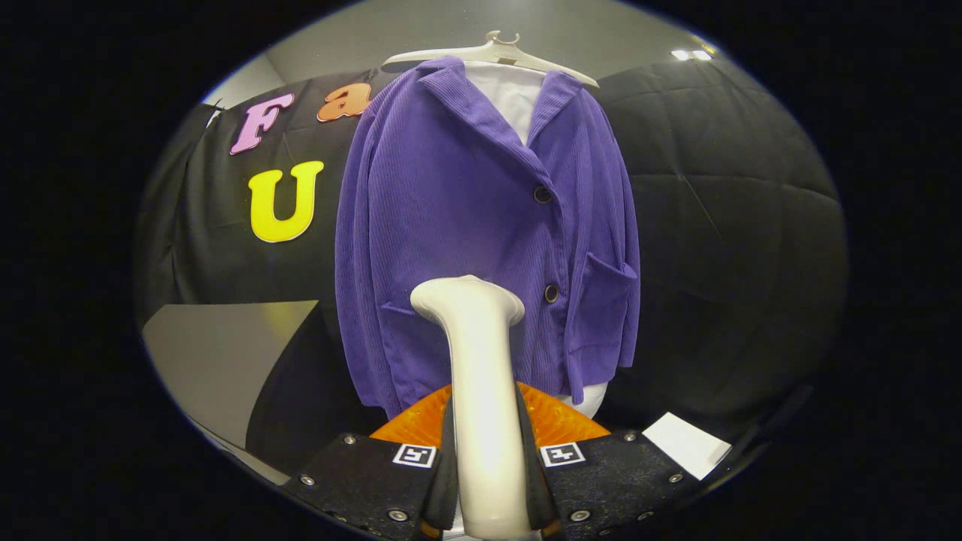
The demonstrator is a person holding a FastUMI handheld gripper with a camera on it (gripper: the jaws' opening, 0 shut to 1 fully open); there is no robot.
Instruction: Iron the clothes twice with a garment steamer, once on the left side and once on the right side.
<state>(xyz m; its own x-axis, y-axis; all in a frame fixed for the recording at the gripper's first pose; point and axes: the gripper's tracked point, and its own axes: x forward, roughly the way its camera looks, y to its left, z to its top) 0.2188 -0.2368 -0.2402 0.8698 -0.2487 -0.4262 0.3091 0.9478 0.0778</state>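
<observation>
Black cloth booth wall behind. Purple jacket (481, 225) hangs on hanger (492, 52), dead ahead. Gripper (487, 481) clamped on steamer (481, 391) handle; head points upward at jacket's lower left panel, close.

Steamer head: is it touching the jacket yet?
Cannot tell. In the gripper view the steamer, clamped between the fingers, overlaps the jacket, hiding any gap.

A pale hanger (492, 51) carried the clothes. Directly on it hung a white garment (511, 94), showing just below the hook. Over that hung a purple corduroy jacket (466, 225), buttoned and draped well down from the hanger. Below the hanger, the gripper (485, 398) clasped the garment steamer (473, 315) between both fingers.
</observation>
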